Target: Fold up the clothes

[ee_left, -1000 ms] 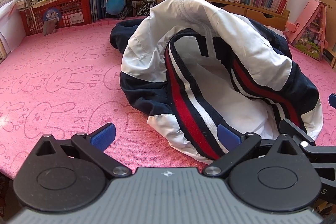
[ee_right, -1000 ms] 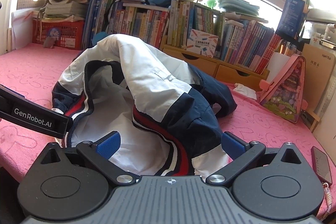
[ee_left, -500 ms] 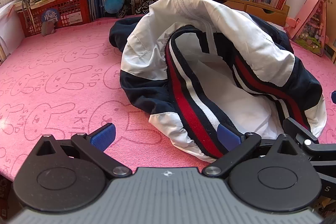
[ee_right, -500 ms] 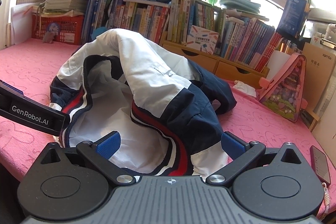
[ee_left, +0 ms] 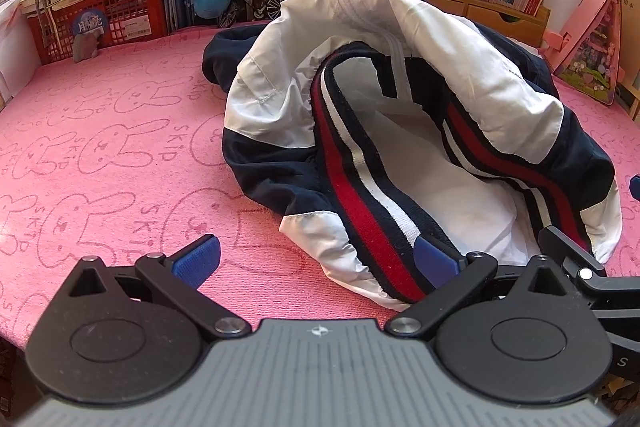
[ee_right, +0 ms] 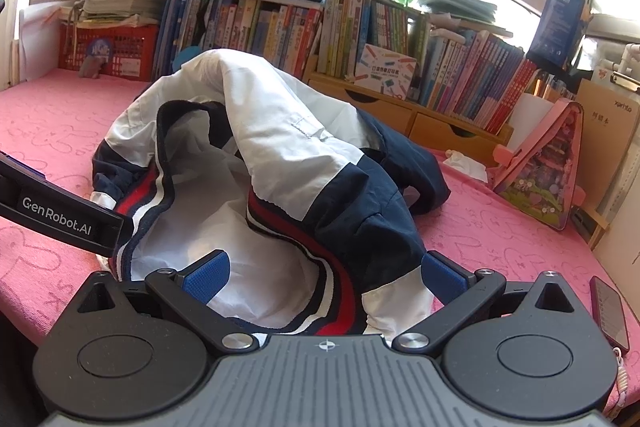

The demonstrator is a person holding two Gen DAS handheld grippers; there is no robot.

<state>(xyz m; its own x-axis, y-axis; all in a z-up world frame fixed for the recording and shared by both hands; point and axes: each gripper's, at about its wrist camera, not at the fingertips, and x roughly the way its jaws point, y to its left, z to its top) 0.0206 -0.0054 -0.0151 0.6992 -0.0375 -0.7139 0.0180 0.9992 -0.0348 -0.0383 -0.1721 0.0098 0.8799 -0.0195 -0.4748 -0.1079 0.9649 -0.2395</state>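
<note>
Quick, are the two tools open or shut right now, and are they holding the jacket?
Left tool: open, holding nothing; the jacket hem lies by its right finger.
Right tool: open, holding nothing; the jacket hem lies between its fingers, ungripped.

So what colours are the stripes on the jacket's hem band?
Red, white and navy stripes on the jacket hem band, clearest in the left wrist view.

Smooth woven-cloth jacket point(ee_left: 400, 75) with ribbed knit hem — on a nubbly terry-cloth cover point(ee_left: 100, 131).
</note>
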